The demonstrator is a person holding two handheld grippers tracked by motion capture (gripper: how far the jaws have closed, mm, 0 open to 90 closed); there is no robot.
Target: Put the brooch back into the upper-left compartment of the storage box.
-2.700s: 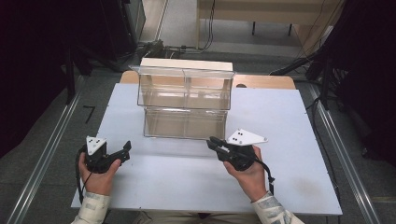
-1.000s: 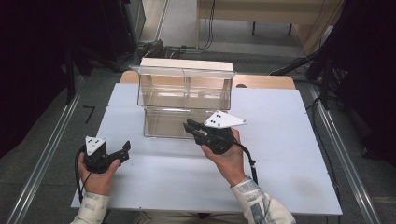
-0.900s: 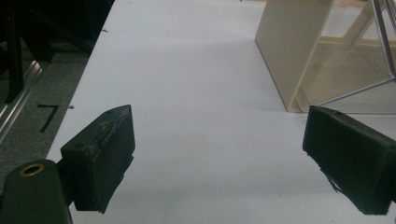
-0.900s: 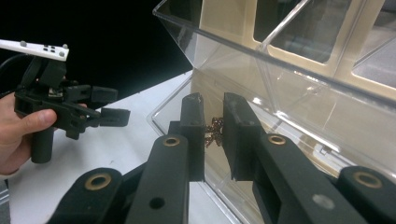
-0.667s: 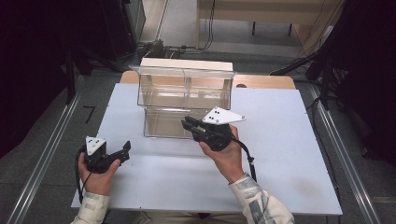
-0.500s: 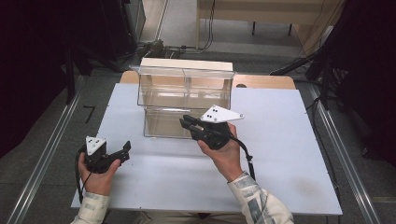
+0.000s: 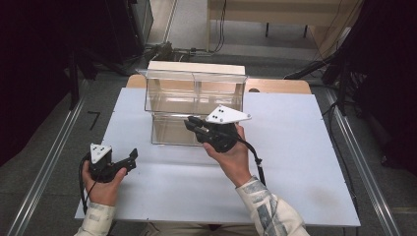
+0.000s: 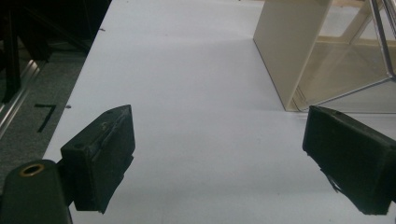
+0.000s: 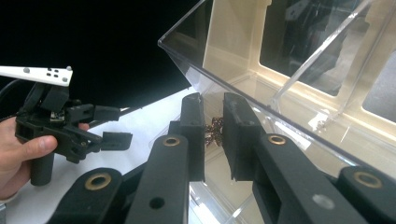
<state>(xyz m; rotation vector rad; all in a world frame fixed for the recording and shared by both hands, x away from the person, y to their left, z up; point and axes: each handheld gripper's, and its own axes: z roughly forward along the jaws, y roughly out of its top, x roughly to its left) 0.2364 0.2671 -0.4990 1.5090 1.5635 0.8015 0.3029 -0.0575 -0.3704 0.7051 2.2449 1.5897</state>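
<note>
Overhead, the high view showed a clear two-tier display case (image 7: 195, 105) standing toward the far edge of the white surface (image 7: 305, 162), near its middle. The right hand-held gripper (image 7: 194, 124) reached to the case's lower front opening, likely to get at something inside, while the left hand-held gripper (image 7: 129, 158) rested by the near-left corner, apparently idle.

Next, the left gripper view looked along its own jaws, spread wide with nothing between them, over bare surface toward the case's cream side panel (image 8: 289, 46).

Finally, the right gripper view had its jaws drawn narrow, just inside the clear front wall (image 9: 261, 112). A small brown, tangled-looking object (image 9: 214, 130) sat in the gap on the lower tier; whether the jaws actually gripped it, I could not tell. The left hand-held gripper stood well apart behind.
</note>
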